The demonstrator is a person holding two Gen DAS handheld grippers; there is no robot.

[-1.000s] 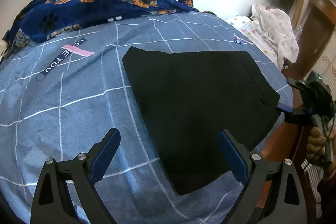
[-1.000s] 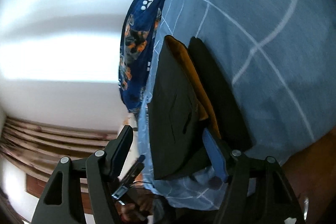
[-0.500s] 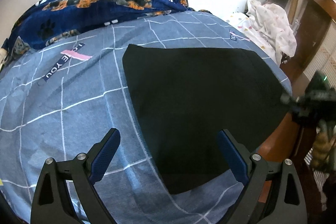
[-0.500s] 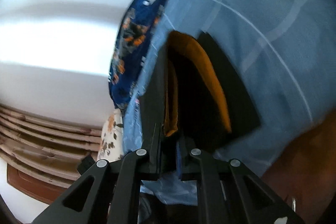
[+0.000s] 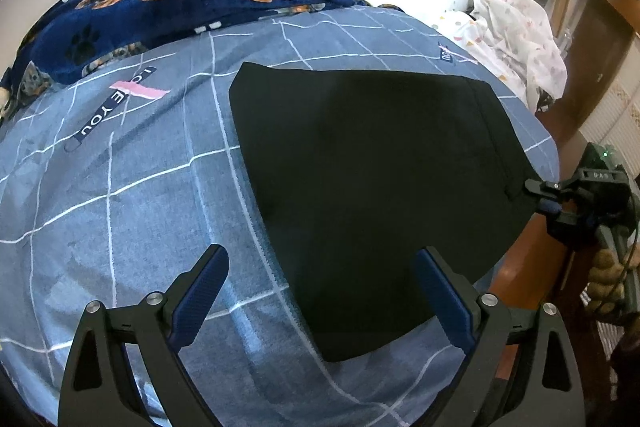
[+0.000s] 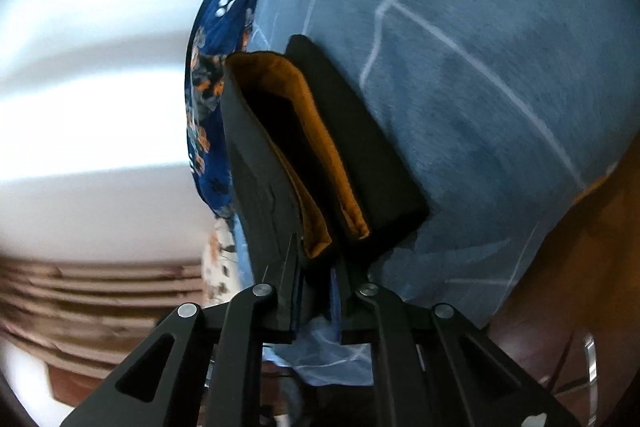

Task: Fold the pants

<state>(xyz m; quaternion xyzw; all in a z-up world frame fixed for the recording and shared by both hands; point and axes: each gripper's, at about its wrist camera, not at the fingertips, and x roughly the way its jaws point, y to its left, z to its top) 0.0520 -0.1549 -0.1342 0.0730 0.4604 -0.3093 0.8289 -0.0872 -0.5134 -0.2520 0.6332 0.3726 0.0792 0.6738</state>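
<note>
On the bed (image 5: pixel 120 211), seen from the left wrist cam, we find the black pants (image 5: pixel 372 187) already folded to a broad slab on the blue checked sheet, near the bed's right edge; long axis runs from the near-centre corner up toward the far right, waistband end w/ its seam facing the right edge. Our left hand-held gripper (image 5: pixel 320 299) hovers over the near corner, jaws wide apart, nothing between them. At the right edge our right hand-held gripper (image 5: pixel 540 193) is pinched on the waistband corner. Risk as we judge it: only one corner is held, so a lift could let the layers slide & the slab skew or sag off the bed edge. From the right wrist cam, the right hand-held gripper (image 6: pixel 316 291) is clamped shut on the pants (image 6: pixel 352 131), but seemingly on the outer black layer only; the orange lining gapes open beside it. We reckon inner layers may drop free, spoiling the fold. Long axis here runs away from the cam.
</note>
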